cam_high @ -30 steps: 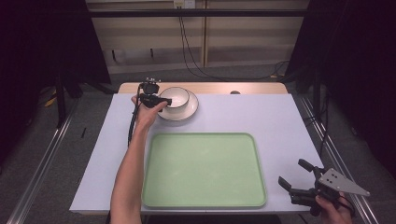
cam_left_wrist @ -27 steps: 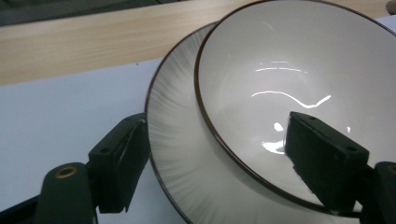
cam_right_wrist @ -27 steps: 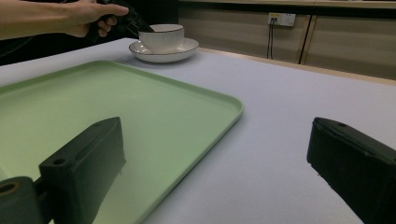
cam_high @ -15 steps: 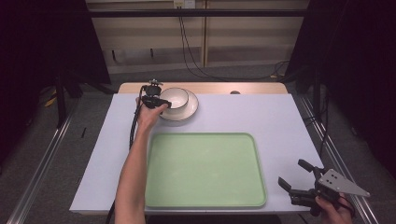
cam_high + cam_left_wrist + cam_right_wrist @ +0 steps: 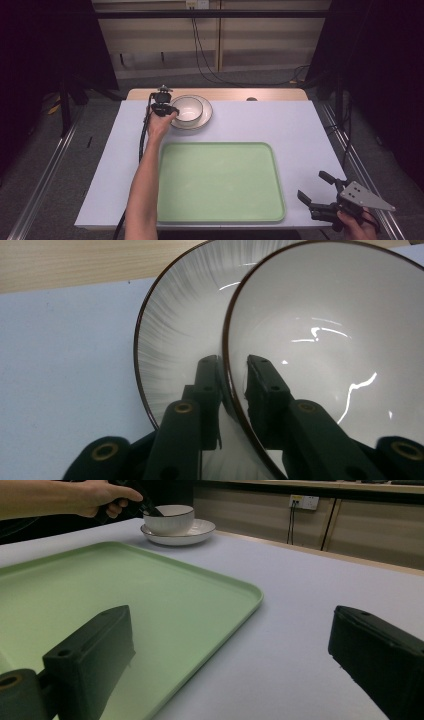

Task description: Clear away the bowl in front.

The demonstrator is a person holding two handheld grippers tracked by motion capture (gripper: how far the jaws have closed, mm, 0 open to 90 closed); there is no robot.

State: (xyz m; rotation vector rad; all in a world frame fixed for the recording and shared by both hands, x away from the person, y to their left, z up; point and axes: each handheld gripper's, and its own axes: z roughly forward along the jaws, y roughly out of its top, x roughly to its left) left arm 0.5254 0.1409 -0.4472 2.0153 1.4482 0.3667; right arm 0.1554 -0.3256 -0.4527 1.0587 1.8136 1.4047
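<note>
Where the high view looks down on the table [image 5: 260, 125], the white bowl [image 5: 187, 107] sits on a plate [image 5: 204, 116] in the upper centre of the frame, and the left gripper [image 5: 169, 110] meets the bowl's left rim. The green tray [image 5: 220, 182] occupies the lower centre. The right gripper [image 5: 316, 187] sits at the lower right, off the tray, its jaws spread wide and holding nothing.

Left gripper view: the bowl [image 5: 330, 355] fills the right half of the frame, with the plate [image 5: 170, 350] behind it at centre left. The bowl's rim passes between the two jaws: one finger [image 5: 207, 382] lies outside the wall, the other inside, and the gap is narrow, closed on the rim.

Right gripper view: the bowl [image 5: 169, 519] rests on the plate [image 5: 197, 532] at upper centre, with the person's hand [image 5: 97, 500] and the left gripper [image 5: 147, 507] at its left rim. The tray [image 5: 150, 595] spans the left half.
</note>
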